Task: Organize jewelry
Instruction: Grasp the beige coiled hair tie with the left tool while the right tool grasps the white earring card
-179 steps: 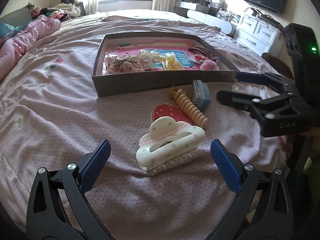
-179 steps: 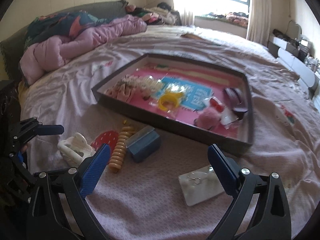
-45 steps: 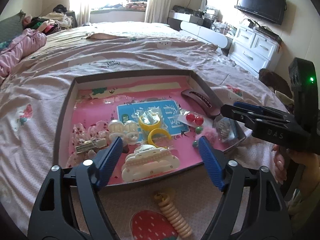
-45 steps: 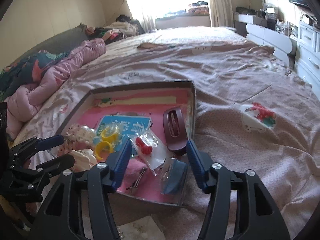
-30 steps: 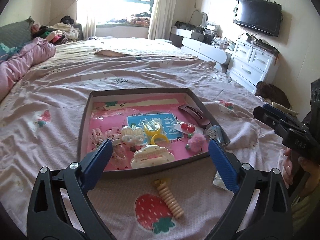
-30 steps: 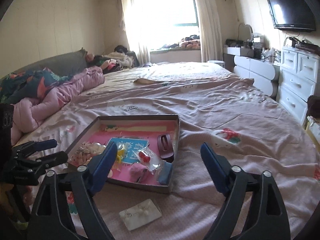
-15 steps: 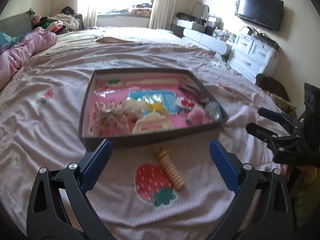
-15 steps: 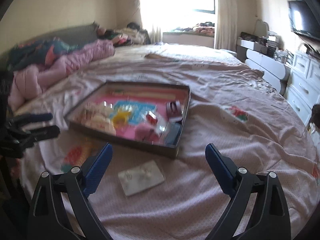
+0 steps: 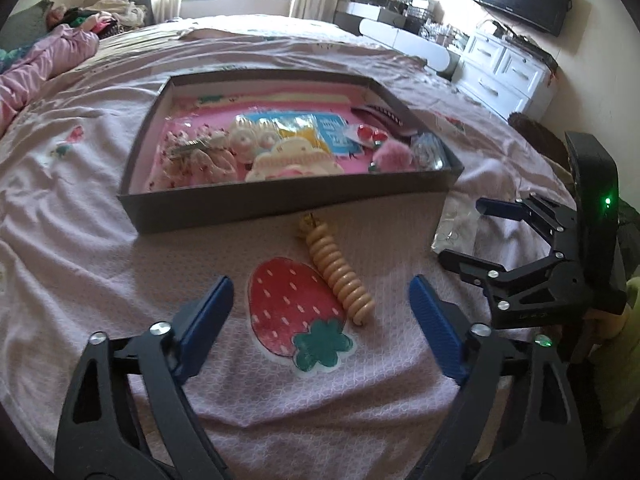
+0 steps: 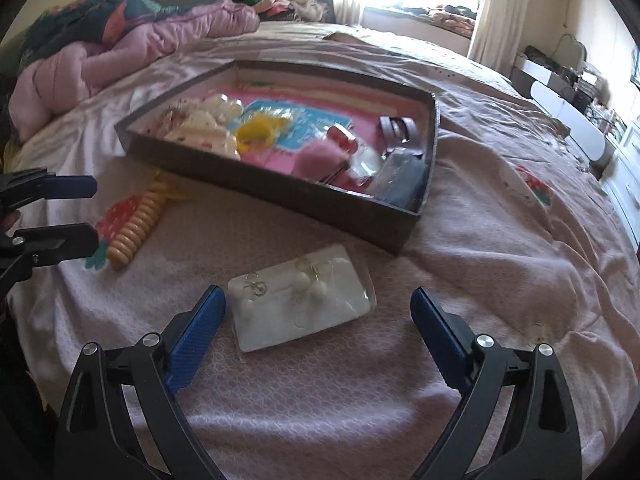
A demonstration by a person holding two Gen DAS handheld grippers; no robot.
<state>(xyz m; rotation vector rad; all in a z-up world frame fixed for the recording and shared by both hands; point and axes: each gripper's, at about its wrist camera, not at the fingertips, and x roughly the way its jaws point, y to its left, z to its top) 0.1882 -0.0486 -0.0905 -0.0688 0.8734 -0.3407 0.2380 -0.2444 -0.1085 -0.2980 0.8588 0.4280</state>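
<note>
My left gripper [image 9: 320,328] is a black forked frame with two arms, each tipped by a ribbed blue pad and pinned with round silver screws. My right gripper [image 10: 318,326] is built the same: black struts with cut-out slots, blue pads, silver screw heads. Seen from the left wrist camera, the right unit carries a tall black housing with a small green light (faint lettering on its frame is too small to read), and a yellow-green sleeve [image 9: 618,364] shows beside it.

Blurred: small items inside the box [image 10: 404,236], types unreadable. Packet [image 9: 454,227] beside box partly hidden by right gripper [image 9: 464,232].
</note>
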